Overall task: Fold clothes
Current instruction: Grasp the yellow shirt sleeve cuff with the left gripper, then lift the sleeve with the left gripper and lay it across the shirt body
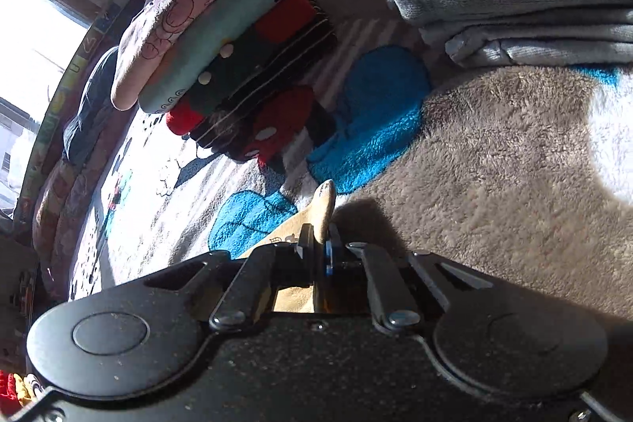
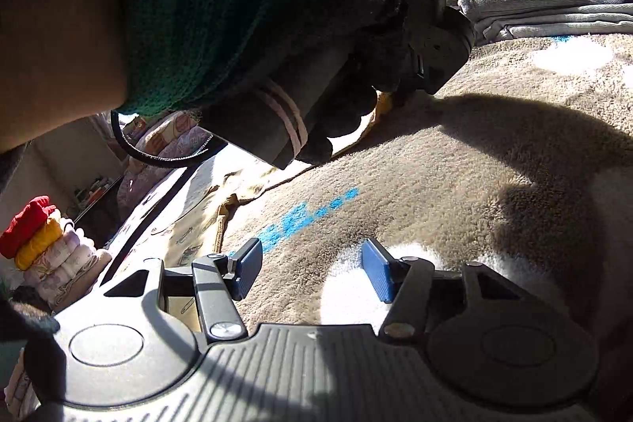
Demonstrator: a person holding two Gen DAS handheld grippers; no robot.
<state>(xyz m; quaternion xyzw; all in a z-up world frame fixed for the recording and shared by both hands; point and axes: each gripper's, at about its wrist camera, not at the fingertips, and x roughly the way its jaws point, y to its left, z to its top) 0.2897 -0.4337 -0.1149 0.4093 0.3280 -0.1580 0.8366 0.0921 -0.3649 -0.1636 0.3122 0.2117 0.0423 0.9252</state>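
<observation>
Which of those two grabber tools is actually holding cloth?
The left gripper: it is shut on the yellow garment. The right gripper hangs open over the blanket.

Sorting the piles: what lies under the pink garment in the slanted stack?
Under the pink garment come a mint layer, a red piece and dark striped fabric. The rest is covered.
</observation>
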